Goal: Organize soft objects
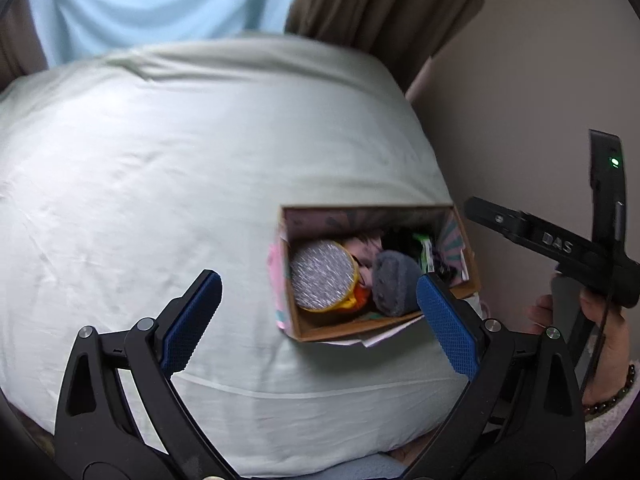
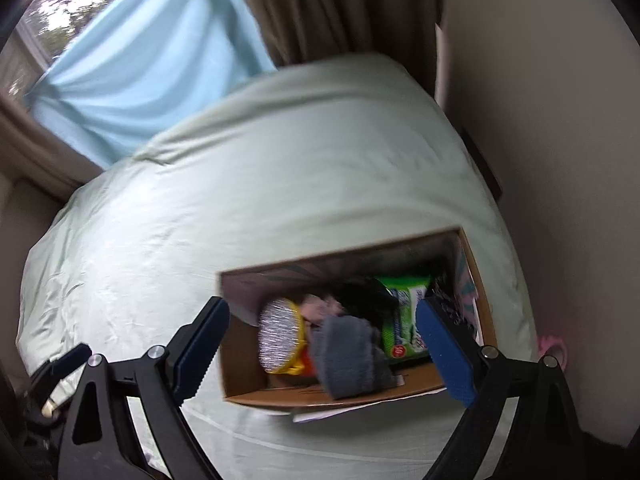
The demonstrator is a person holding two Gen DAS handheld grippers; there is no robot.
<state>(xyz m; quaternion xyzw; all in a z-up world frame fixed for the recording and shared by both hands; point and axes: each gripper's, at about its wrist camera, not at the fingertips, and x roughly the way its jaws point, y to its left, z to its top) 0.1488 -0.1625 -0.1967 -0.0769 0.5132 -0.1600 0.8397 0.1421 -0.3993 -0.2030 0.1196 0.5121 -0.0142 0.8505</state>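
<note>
An open cardboard box rests on the pale green bed sheet. Inside lie a grey soft item, a round silver scrubber with a yellow rim, a green packet, pink cloth and something black. My left gripper hovers open above the box's near left corner, nothing between its blue pads. My right gripper hangs open over the box, empty; its black body shows at the right in the left wrist view.
A beige wall runs close along the bed's right side. Brown and light blue curtains hang behind the bed. A hand with a bead bracelet holds the right gripper's handle. White paper sticks out under the box.
</note>
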